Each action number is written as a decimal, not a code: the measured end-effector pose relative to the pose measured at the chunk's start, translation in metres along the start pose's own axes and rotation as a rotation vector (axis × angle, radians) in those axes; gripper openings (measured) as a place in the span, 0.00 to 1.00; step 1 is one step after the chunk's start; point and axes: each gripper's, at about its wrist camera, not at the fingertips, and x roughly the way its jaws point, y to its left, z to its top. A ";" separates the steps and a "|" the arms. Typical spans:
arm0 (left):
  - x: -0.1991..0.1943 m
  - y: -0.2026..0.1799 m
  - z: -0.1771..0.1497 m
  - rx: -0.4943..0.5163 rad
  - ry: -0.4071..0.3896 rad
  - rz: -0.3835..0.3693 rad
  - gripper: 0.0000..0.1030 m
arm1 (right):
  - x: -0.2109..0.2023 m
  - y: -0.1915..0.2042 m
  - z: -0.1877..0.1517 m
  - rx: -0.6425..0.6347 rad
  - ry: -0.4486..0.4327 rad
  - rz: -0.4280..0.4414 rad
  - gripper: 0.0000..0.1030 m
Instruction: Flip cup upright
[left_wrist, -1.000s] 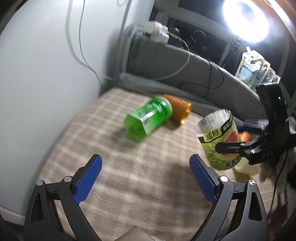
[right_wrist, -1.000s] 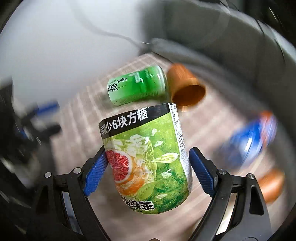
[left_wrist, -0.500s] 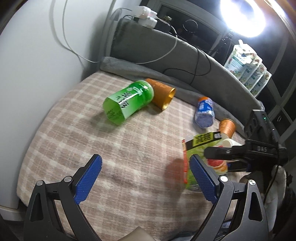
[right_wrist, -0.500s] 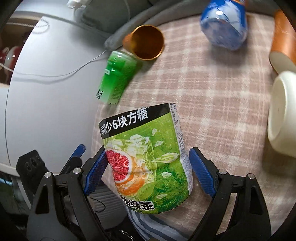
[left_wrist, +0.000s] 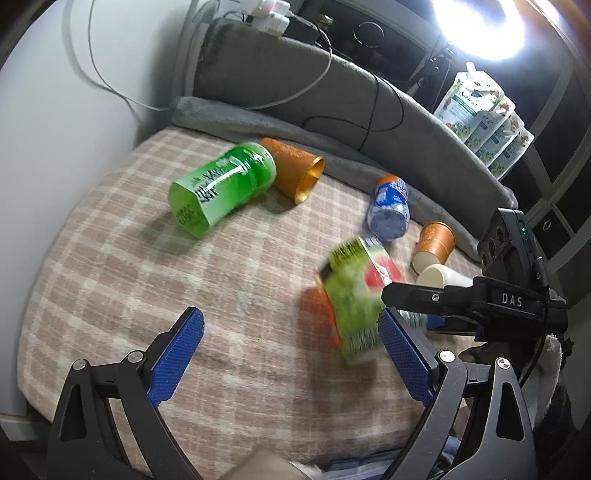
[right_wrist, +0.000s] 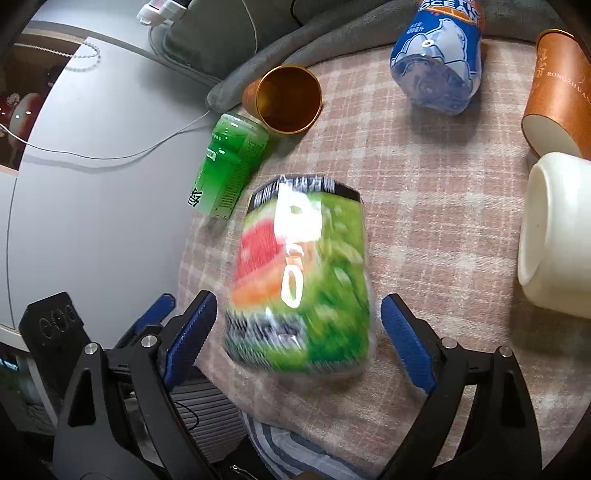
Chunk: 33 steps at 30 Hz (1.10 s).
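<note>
From my left wrist camera, the left gripper (left_wrist: 290, 354) has its fingers spread wide over a pink plaid blanket (left_wrist: 110, 266), holding nothing. A grey cushion (left_wrist: 280, 77) backs the blanket, with cables draped over it and a bright lamp (left_wrist: 480, 26) above. The green cup (left_wrist: 351, 299) is blurred, tilted, just off the right gripper (left_wrist: 410, 306).

From my right wrist camera, the right gripper's fingers (right_wrist: 192, 328) stand apart with gaps either side of the blurred cup, not touching it. A white wall (right_wrist: 92, 184) lies left.
</note>
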 end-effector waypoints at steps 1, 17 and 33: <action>0.002 0.000 0.000 -0.007 0.016 -0.019 0.92 | -0.005 0.000 -0.001 -0.013 -0.019 -0.006 0.90; 0.065 -0.021 0.034 -0.241 0.250 -0.266 0.92 | -0.128 -0.030 -0.078 -0.138 -0.432 -0.240 0.90; 0.109 -0.041 0.042 -0.192 0.333 -0.175 0.86 | -0.149 -0.051 -0.094 -0.082 -0.484 -0.233 0.90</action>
